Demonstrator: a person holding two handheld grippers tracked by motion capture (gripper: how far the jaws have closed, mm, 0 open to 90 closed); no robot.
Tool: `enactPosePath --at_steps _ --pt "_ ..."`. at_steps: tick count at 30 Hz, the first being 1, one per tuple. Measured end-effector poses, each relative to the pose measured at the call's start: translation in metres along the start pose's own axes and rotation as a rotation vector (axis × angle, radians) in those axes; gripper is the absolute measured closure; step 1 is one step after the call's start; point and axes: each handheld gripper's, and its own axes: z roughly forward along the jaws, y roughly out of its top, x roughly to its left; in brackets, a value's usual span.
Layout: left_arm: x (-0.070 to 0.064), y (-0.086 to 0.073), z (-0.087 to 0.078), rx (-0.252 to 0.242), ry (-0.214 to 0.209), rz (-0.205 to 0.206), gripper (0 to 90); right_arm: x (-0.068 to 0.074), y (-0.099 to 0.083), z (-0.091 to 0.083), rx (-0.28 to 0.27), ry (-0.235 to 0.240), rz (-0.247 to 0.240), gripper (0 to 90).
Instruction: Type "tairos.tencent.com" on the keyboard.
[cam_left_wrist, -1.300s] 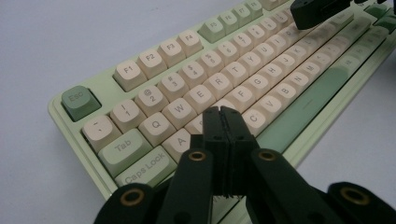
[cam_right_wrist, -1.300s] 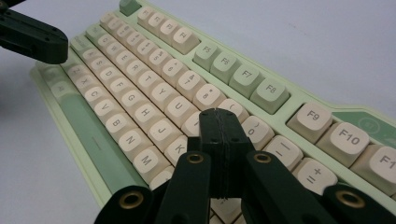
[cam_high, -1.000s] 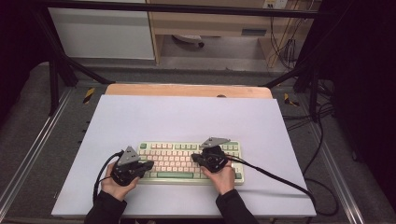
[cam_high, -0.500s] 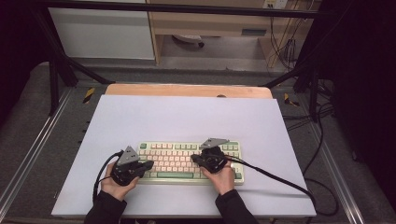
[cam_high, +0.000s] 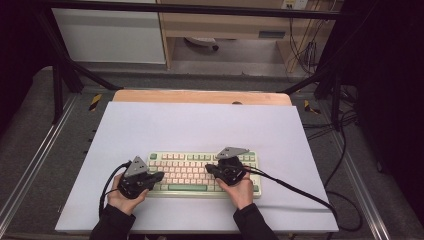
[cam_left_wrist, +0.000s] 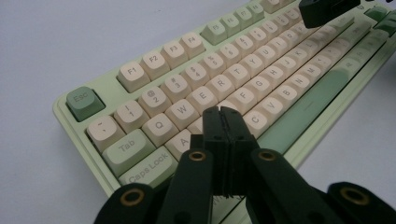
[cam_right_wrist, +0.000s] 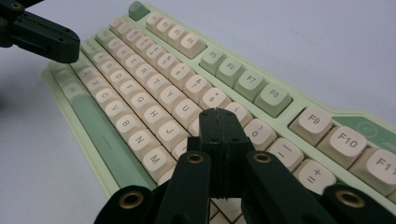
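A pale green keyboard (cam_high: 200, 172) with cream keys lies near the front of the white table top. My left gripper (cam_high: 159, 176) hovers over its left end, jaws pressed together with nothing between them; in the left gripper view the tips (cam_left_wrist: 223, 114) sit above the keyboard (cam_left_wrist: 261, 74) near the S and D keys. My right gripper (cam_high: 210, 170) is over the right half, also shut and empty; its tips (cam_right_wrist: 215, 115) hang above the keyboard (cam_right_wrist: 154, 88) around the I and K keys. Each gripper view catches the other gripper far off.
The white table top (cam_high: 200, 125) has bare surface behind and beside the keyboard. A wooden strip (cam_high: 200, 96) runs along its far edge. Black cables (cam_high: 295, 187) trail from the right gripper to the right. Metal frame rails (cam_high: 30, 165) flank the table.
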Motion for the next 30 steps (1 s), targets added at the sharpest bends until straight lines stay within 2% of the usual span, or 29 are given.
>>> enactPosePath --at_steps 8,19,30 --pt "0.000 0.000 0.000 0.000 -0.001 0.000 89.4 0.003 0.001 -0.006 -0.013 0.012 -0.011 90.0" --pt "0.000 0.000 0.000 -0.002 -0.001 -0.004 89.4 0.012 0.000 -0.003 -0.017 0.040 -0.022 90.0" --pt "0.002 0.001 0.000 -0.006 -0.004 -0.013 89.4 0.022 -0.006 0.005 0.013 0.080 -0.030 90.0"
